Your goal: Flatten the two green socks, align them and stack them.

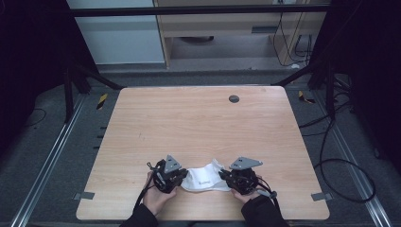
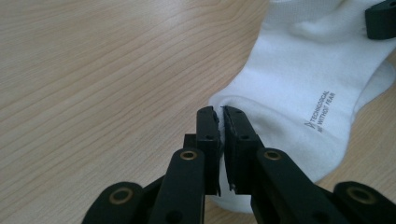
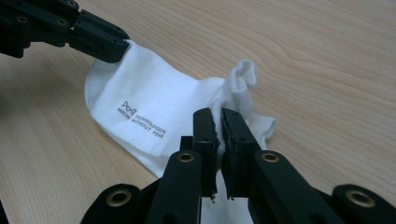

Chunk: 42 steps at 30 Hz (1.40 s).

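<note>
One white sock lies on the table, pinched by left tongs and right tongs.

One white sock, two grippers, one table.

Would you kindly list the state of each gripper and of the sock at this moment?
Left gripper: shut on the sock, pinching one end of it.
Right gripper: shut on the sock, pinching its other end.
Sock: white, lying on the table between the two grippers, held at both ends, printed side up, with a bunched fold near the right gripper.
</note>
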Tool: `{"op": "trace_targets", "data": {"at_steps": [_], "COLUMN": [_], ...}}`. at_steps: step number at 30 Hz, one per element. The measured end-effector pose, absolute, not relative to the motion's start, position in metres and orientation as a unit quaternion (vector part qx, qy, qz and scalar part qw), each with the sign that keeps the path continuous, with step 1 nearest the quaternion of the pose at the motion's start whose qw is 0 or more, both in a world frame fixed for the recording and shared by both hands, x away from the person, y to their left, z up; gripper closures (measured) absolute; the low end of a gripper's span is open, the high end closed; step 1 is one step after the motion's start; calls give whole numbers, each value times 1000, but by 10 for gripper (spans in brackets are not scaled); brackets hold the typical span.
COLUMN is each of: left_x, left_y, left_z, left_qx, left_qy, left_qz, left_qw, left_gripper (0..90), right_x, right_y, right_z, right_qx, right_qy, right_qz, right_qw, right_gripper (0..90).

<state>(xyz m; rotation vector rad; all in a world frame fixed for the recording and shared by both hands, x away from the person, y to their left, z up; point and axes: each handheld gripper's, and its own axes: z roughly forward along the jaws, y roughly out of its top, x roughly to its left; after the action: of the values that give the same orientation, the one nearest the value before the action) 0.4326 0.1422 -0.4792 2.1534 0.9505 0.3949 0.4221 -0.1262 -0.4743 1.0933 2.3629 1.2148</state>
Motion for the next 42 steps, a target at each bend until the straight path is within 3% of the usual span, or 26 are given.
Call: {"op": "trace_targets", "data": {"at_steps": [11, 21, 33, 42], "left_x": [433, 427, 425, 425], "left_y": [144, 156, 161, 156], "left_z": [-484, -478, -483, -486], "left_qx": [838, 826, 830, 835], "left_qy": [374, 375, 378, 374], "left_qz": [154, 166, 158, 152], "left_qw": [366, 386, 378, 373], "left_gripper": [742, 624, 657, 672], "right_x": [418, 415, 426, 442], "right_y": [-132, -144, -155, -149], "right_z": [-482, -478, -468, -481], "right_qx": [384, 395, 407, 414], "right_qy": [823, 810, 787, 797], "right_qz": [400, 412, 438, 412], "right_qw": [124, 134, 153, 153], "right_gripper": [814, 720, 661, 699]}}
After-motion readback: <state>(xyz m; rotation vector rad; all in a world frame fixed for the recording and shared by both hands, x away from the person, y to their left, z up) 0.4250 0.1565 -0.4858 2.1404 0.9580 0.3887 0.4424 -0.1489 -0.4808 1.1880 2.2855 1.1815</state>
